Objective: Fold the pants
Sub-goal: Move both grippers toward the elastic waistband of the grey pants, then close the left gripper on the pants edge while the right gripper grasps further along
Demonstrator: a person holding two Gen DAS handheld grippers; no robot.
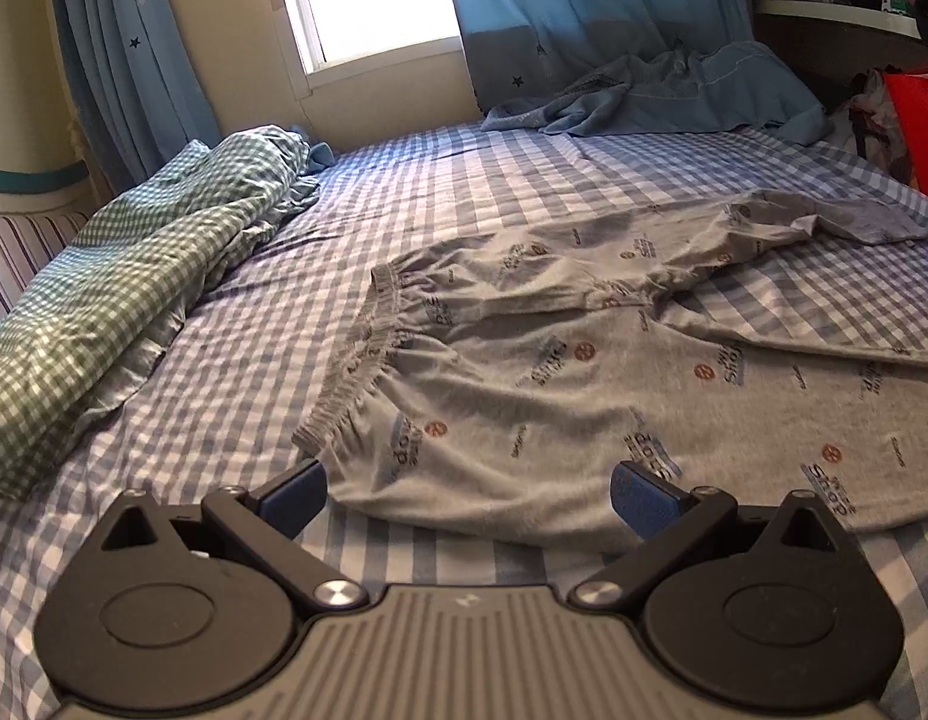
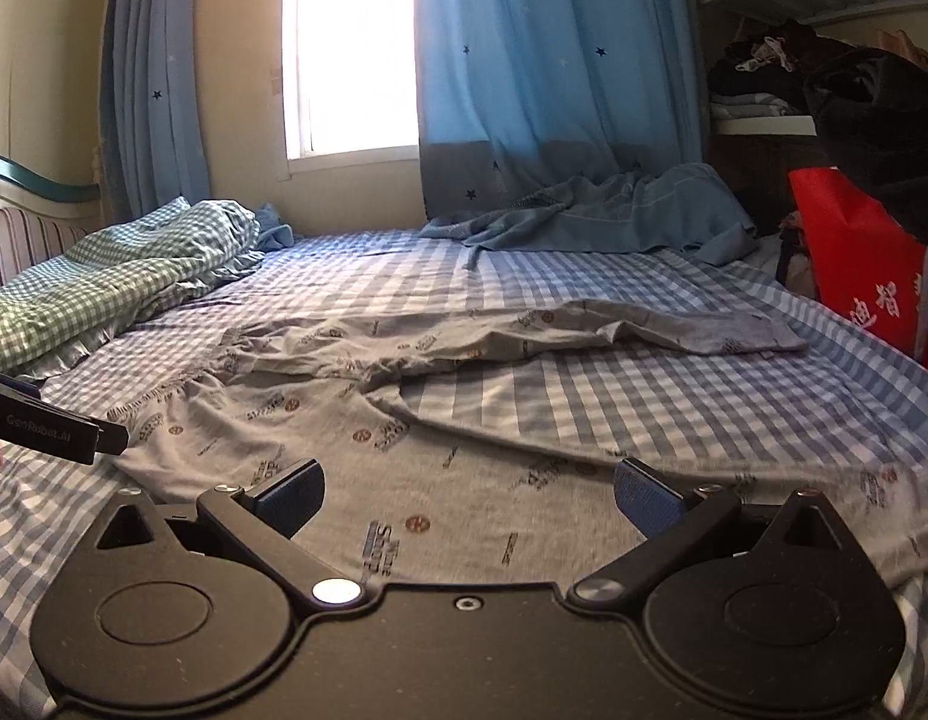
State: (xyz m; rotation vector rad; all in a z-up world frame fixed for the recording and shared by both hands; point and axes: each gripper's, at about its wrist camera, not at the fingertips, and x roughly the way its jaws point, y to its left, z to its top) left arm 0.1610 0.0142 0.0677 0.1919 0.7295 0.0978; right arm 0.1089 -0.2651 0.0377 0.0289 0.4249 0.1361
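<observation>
Grey printed pants (image 1: 541, 372) lie spread on the blue checked bed sheet (image 1: 440, 192), waistband (image 1: 362, 354) to the left, legs splayed to the right. My left gripper (image 1: 466, 489) hovers open over the near hip edge, just past the waistband corner, nothing between its blue pads. In the right wrist view the same pants (image 2: 404, 438) stretch across the bed, the far leg (image 2: 583, 330) rumpled. My right gripper (image 2: 466, 492) stands open above the near leg. The left gripper (image 2: 56, 423) shows at that view's left edge, side on.
A bunched green checked quilt (image 1: 122, 276) lies along the left side. A blue garment (image 1: 655, 96) is heaped by the curtain under the window. A red bag (image 2: 865, 264) and shelves of clothes (image 2: 763, 78) stand at the right. Bare sheet lies between the pant legs.
</observation>
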